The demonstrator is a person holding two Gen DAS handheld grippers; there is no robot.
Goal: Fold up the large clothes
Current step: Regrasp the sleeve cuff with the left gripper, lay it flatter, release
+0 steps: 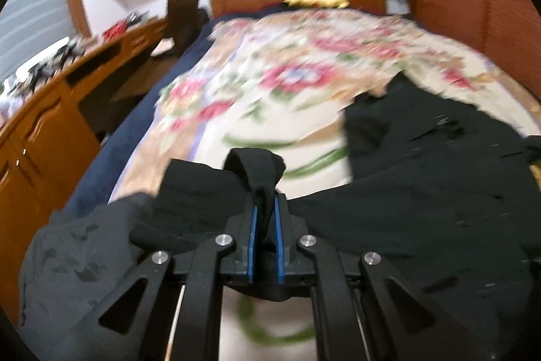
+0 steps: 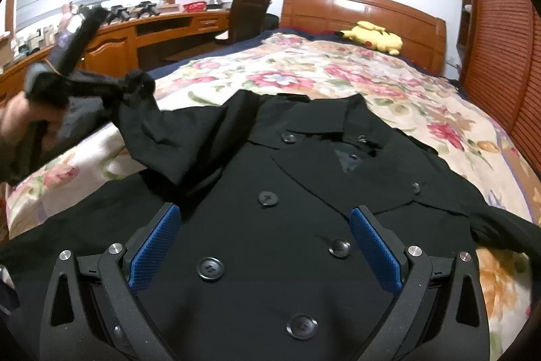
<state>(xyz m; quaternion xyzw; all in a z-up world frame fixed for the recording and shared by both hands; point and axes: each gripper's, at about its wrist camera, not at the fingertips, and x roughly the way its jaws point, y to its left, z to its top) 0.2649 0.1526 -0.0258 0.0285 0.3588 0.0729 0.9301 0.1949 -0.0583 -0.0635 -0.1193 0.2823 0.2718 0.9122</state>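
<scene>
Cloth fills most of what we see: a black double-breasted coat (image 2: 270,192) lies front-up on the floral bedspread (image 2: 389,83), buttons showing in two columns. We take the wooden headboard (image 2: 355,9) as our landmark. The coat's collar (image 2: 324,114) points toward the headboard and its hem lies at the far end from it, under our right gripper, so the long axis runs straight down the bed from headboard to foot. Our left gripper (image 1: 264,215) has its blue pads pressed together on a bunch of the sleeve's (image 2: 162,131) end — the fabric pokes up between the fingers in the left wrist view. It holds that sleeve lifted off the bedspread, on the side of the coat nearer the desk (image 2: 142,32) than the headboard's middle. We judge this is so the sleeve can be carried across the chest, the first fold inward. Our right gripper (image 2: 263,242) hangs over the lower front of the coat with its fingers spread wide and nothing between them — placed, we think, to pin the body flat while the sleeve crosses. The other sleeve (image 2: 507,232) trails out flat, away from the desk. A yellow plush toy (image 2: 372,36) sits just beside the headboard, well apart from the coat.
</scene>
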